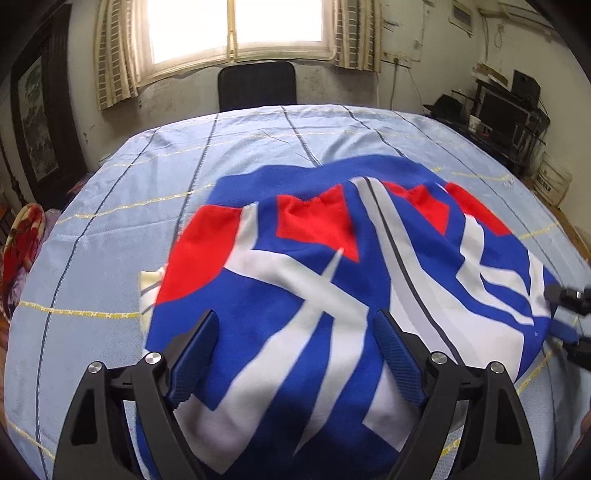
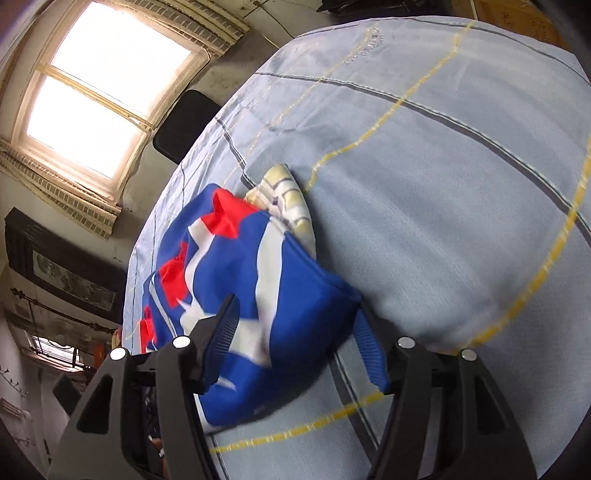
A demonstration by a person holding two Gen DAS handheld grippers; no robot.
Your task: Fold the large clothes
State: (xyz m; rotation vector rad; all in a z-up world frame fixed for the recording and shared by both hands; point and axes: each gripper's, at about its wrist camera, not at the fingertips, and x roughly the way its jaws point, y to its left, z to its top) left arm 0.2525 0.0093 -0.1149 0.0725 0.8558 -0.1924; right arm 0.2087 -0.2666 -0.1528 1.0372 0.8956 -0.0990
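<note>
Left gripper (image 1: 295, 354) is spread wide, both blue ribbed pads (image 1: 397, 354) apart over the garment (image 1: 280, 295), nothing pinched between them. We see the garment, a blue, red and white patterned piece, lying bunched on the light blue sheet (image 1: 110, 229) with yellow and dark grid lines, taking up the near middle of the sheet. Fabric passes under and between the left fingers, though we can't tell if the pads actually touch it.

Right gripper (image 2: 295, 343) is also wide apart, its two blue pads (image 2: 221, 339) standing either side of a blue corner of the garment (image 2: 280, 295). That corner sits in the gap, but motion blur makes it hard to say whether it is caught or just lying there; the jaws look too far apart to be clamping. In the left wrist view the right gripper's black tips (image 1: 569, 295) show at the garment's right edge.

A cream striped piece of cloth (image 2: 284, 199) pokes out from beneath the garment's far side. Beyond the sheet, a black chair back (image 1: 257, 85) stands under the bright window (image 1: 236, 26) with striped curtains (image 1: 114, 55). Right of the sheet sits a dark shelf unit (image 1: 506, 114).
</note>
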